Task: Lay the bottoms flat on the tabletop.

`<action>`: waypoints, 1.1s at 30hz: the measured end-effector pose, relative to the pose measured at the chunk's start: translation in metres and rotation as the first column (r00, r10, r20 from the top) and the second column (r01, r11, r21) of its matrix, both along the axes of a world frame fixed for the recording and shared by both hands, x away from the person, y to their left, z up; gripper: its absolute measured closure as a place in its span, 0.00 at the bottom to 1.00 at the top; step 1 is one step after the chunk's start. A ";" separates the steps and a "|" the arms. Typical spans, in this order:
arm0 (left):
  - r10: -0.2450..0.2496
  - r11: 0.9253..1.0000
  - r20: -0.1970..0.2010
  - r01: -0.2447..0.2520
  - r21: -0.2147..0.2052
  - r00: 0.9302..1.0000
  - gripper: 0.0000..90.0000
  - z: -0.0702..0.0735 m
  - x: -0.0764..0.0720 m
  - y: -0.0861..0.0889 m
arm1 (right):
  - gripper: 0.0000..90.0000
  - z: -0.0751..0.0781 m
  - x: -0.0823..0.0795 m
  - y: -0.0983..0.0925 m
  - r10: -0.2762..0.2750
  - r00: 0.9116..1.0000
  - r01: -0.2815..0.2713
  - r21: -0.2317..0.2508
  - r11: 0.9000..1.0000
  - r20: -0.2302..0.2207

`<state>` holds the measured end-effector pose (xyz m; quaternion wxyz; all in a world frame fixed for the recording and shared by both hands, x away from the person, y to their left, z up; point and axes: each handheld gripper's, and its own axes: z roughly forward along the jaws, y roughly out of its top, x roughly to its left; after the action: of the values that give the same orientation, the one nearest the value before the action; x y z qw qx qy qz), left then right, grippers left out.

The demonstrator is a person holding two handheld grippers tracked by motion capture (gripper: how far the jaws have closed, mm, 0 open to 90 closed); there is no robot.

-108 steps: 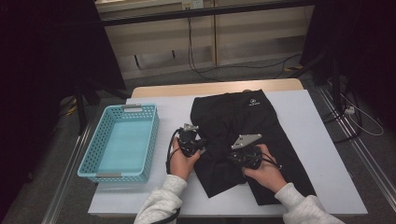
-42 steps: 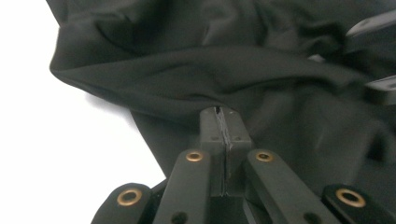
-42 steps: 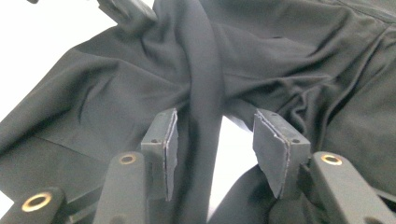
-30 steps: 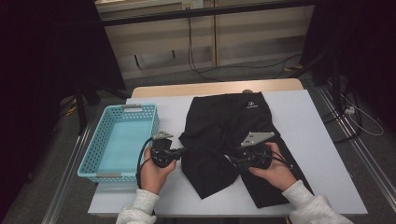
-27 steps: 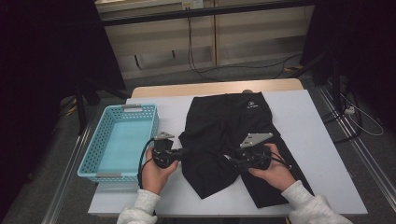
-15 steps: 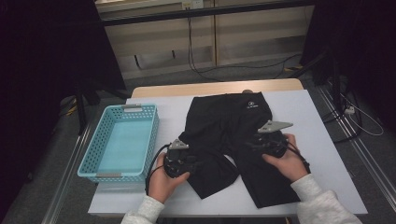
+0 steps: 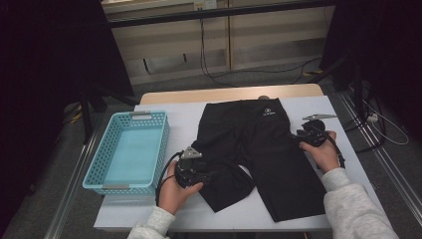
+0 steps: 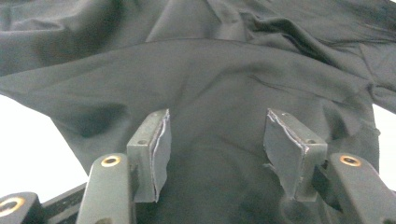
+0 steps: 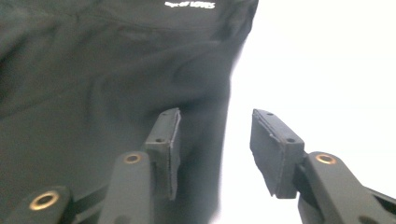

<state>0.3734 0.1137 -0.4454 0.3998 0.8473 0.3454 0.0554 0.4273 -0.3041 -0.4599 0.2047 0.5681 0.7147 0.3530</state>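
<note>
Since the frame a second ago, the right gripper (image 7: 304,135) has travelled from the middle of the black shorts (image 7: 259,154) out to their right edge, farther from the person, and the left gripper (image 7: 199,175) has shifted right, from the table beside the basket (image 7: 99,175) onto the left leg of the shorts.

The left gripper's jaws have just been opening; they are now standing spread over the dark fabric (image 8: 215,88), with cloth showing between the pads but not pinched. The right gripper's jaws have been narrowing slightly and are standing apart, straddling the right hem of the shorts (image 9: 93,93) where it meets the white table (image 9: 327,70); no pad is pressing on the cloth.

The shorts are lying flat near the table's middle, waistband at the far side, left leg rumpled. The light blue basket is sitting at the left, well apart from the right gripper.
</note>
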 end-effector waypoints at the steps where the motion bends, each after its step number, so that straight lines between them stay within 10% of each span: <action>1: 0.000 1.000 -0.003 0.000 -0.001 1.000 0.47 0.000 0.001 0.001 | 0.63 -0.003 0.003 0.003 0.021 1.000 -0.021 -0.023 1.000 -0.008; 5: 0.004 1.000 0.002 -0.004 -0.016 1.000 0.47 0.001 0.001 0.002 | 0.98 -0.003 0.006 0.008 0.062 0.998 -0.062 -0.047 0.997 -0.007; 7: 0.003 1.000 0.006 -0.003 -0.017 1.000 0.47 0.002 0.001 0.002 | 1.00 -0.002 0.004 0.011 0.091 0.996 -0.092 -0.051 0.994 -0.018; 15: -0.021 0.999 0.019 0.021 -0.028 1.000 0.46 0.003 -0.003 -0.005 | 1.00 0.000 -0.002 -0.022 0.008 1.000 -0.008 0.004 1.000 -0.030; 27: -0.144 0.990 0.016 0.144 -0.003 0.989 0.49 -0.002 -0.019 -0.028 | 1.00 0.000 -0.012 -0.039 -0.051 0.998 0.049 -0.070 0.996 -0.021; 33: -0.174 0.984 0.002 0.174 0.023 0.985 0.64 -0.006 -0.022 -0.032 | 0.69 0.010 -0.020 -0.029 -0.052 0.998 0.055 -0.080 0.995 0.033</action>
<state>0.3511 0.0818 -0.4517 0.3941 0.8786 0.2685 0.0257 0.4077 -0.3334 -0.4502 0.2482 0.5727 0.7097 0.3268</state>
